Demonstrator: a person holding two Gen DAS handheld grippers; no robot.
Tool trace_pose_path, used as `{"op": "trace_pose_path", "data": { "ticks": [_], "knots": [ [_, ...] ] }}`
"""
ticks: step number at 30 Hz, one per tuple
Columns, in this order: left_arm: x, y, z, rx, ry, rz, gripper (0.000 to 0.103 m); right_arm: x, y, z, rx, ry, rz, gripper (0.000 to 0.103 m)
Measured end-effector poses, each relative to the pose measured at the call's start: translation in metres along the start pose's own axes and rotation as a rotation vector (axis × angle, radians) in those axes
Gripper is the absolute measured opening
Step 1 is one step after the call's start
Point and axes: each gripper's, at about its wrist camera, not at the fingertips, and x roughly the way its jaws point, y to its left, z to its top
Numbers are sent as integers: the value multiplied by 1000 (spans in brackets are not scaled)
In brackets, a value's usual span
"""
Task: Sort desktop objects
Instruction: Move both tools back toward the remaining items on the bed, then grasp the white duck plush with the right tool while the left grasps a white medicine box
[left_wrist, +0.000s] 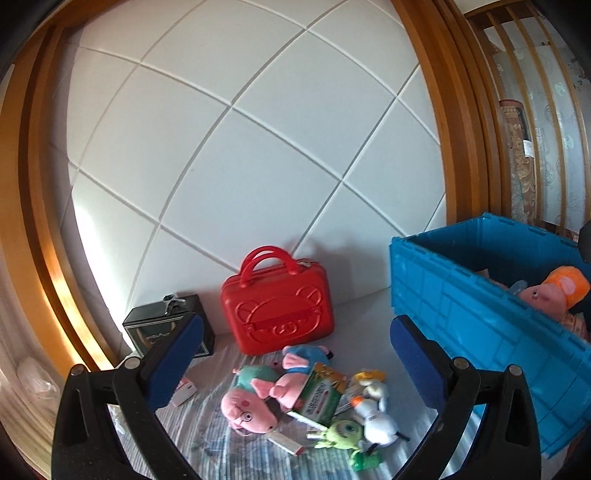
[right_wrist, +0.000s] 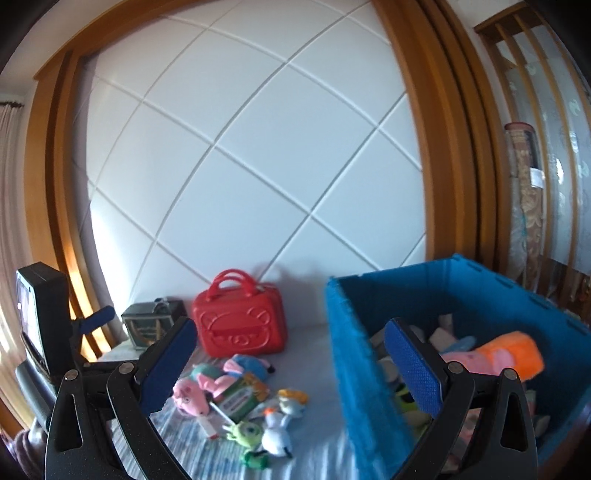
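A pile of toys lies on the striped cloth: a pink pig plush (left_wrist: 249, 404) (right_wrist: 190, 397), a second pig plush in blue (left_wrist: 299, 360) (right_wrist: 245, 365), a green box (left_wrist: 321, 393) (right_wrist: 240, 397), a white snowman plush (left_wrist: 376, 421) (right_wrist: 277, 435) and a green one-eyed plush (left_wrist: 341, 434) (right_wrist: 245, 432). A blue crate (left_wrist: 480, 317) (right_wrist: 354, 354) at the right holds a pink-and-orange pig plush (left_wrist: 554, 291) (right_wrist: 498, 354) and other toys. My left gripper (left_wrist: 295, 362) is open and empty above the pile. My right gripper (right_wrist: 291, 360) is open and empty by the crate's left wall.
A red toy suitcase (left_wrist: 277, 306) (right_wrist: 240, 321) and a dark box (left_wrist: 166, 328) (right_wrist: 147, 325) stand against the white padded wall. The left gripper's body (right_wrist: 44, 321) shows at the far left of the right wrist view. Wooden frame and slats stand at the right.
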Motion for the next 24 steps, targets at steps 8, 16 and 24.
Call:
{"op": "trace_pose_path", "data": {
  "ticks": [8, 16, 24],
  "knots": [
    [25, 93, -58, 5, 60, 91, 103, 74, 49, -67, -45, 163, 34, 102],
    [68, 101, -97, -33, 120, 86, 103, 186, 51, -154, -145, 451, 58, 94],
    [153, 58, -129, 27, 257, -36, 103, 304, 31, -244, -160, 750, 70, 76]
  ]
}}
